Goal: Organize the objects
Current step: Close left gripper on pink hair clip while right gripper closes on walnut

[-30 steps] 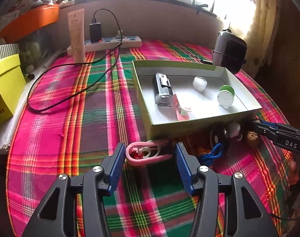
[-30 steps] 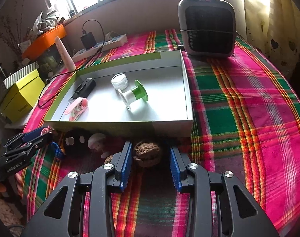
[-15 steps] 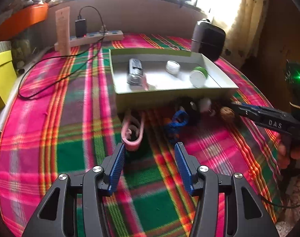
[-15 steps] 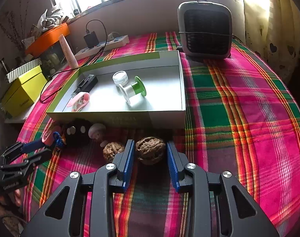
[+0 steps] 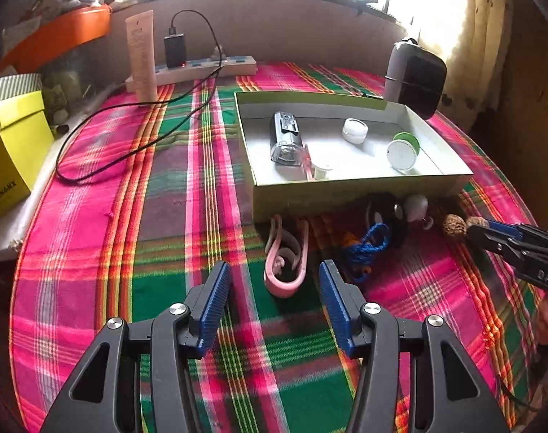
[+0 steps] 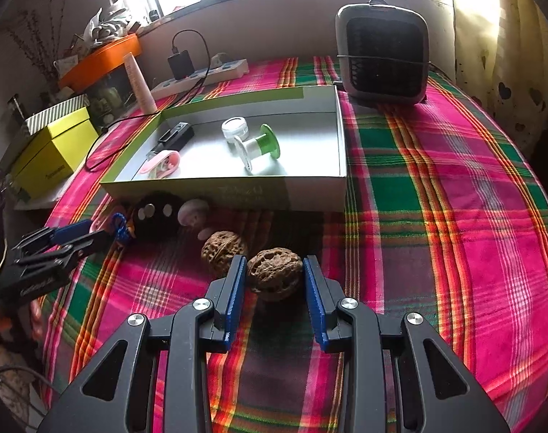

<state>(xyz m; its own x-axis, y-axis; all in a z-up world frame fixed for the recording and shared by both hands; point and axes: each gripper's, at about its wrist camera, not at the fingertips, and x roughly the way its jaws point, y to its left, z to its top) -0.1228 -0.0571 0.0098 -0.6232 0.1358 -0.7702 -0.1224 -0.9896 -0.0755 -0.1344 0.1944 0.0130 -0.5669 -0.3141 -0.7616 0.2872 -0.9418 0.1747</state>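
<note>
The right gripper [image 6: 274,278] held a walnut [image 6: 274,278] near the box's [image 6: 237,189] front wall — the left gripper [image 5: 274,288] gaped wide before a pink clip [image 5: 286,259].

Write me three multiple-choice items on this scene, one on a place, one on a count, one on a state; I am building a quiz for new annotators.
1. Where does the green and white spool lie?
A. inside the open box
B. on the plaid cloth
C. on the yellow box

2. How many walnuts lie on the cloth in front of the box?
A. one
B. two
C. four

3. What is the right tool doing?
A. shut with nothing in it
B. closed around a walnut
C. holding the pink clip

Answers:
1. A, the spool rests on the box's white floor beside a small white jar.
2. B, one walnut sits between the right tool's fingers and a second walnut just to its left.
3. B, both blue pads press the walnut's sides, while the pink clip lies ahead of the open left tool.
</note>
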